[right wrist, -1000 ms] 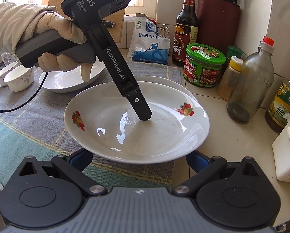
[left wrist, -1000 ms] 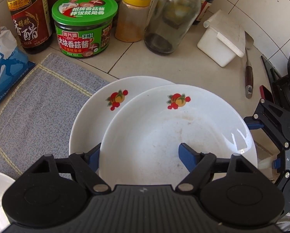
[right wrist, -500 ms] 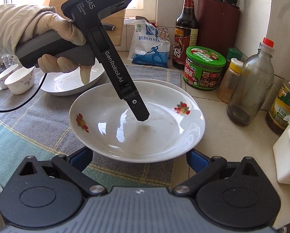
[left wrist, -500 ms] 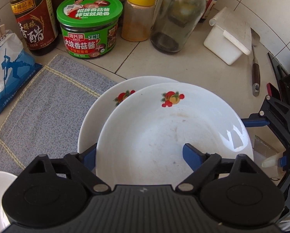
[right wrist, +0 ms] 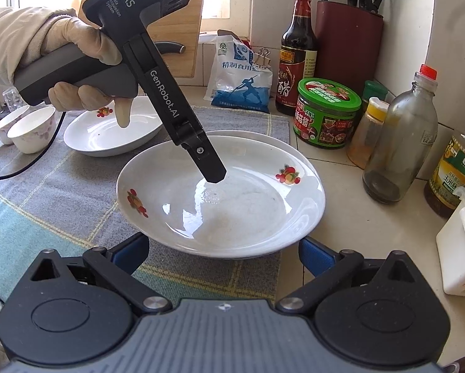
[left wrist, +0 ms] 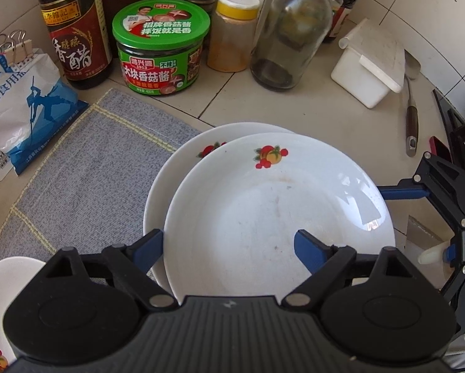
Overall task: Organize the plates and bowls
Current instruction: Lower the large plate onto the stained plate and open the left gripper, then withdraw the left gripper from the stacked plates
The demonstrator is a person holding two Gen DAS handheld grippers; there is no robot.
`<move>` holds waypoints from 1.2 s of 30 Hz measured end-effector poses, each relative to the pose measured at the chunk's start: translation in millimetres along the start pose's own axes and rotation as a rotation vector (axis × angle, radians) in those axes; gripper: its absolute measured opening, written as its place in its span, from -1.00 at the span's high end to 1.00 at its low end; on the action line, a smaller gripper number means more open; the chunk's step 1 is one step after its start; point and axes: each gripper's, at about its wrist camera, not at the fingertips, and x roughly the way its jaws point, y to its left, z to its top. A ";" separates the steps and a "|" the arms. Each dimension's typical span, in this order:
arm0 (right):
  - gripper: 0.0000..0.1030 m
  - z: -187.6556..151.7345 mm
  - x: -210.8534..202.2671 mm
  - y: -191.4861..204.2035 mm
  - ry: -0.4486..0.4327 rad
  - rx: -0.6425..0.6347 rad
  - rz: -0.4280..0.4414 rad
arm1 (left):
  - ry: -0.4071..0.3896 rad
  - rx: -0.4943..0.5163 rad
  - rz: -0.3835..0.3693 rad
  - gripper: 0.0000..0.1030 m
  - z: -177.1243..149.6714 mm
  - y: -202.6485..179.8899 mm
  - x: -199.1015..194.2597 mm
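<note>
A white plate with fruit prints [left wrist: 276, 214] sits over a second like plate [left wrist: 176, 174], shifted a little to its right. It also shows in the right wrist view [right wrist: 232, 205]. My left gripper [left wrist: 229, 248] is open; one finger is inside the top plate, the other outside its rim. In the right wrist view its fingertip [right wrist: 212, 172] hangs just above the plate's inside. My right gripper [right wrist: 223, 253] is open and empty, at the plate's near edge. A third plate [right wrist: 108, 133] lies on the cloth behind.
Grey mat [left wrist: 86, 168] under the plates. Behind stand a vinegar bottle [left wrist: 73, 31], green-lidded jar [left wrist: 160, 46], spice jar [left wrist: 232, 34], glass bottle [left wrist: 288, 31], salt bag [left wrist: 17, 105], white box [left wrist: 369, 62] and knife [left wrist: 411, 118]. Small bowls [right wrist: 30, 129] at the left.
The top plate has slid further over the lower plate, covering more of it. My left gripper's fingertip has lifted slightly off the plate's inside. The right gripper has barely moved.
</note>
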 end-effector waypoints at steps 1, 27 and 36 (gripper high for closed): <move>-1.00 -0.2 -0.8 0.1 -0.002 0.001 0.001 | -0.003 0.000 0.004 -0.75 -1.0 -0.6 -1.3; -1.00 -2.2 -29.3 21.4 0.020 0.145 -0.127 | -0.342 0.056 0.323 -0.78 -112.0 -71.9 -59.8; -1.00 6.0 -19.0 35.4 0.041 0.229 -0.056 | -0.337 -0.192 0.400 -0.78 -192.7 -66.5 -64.7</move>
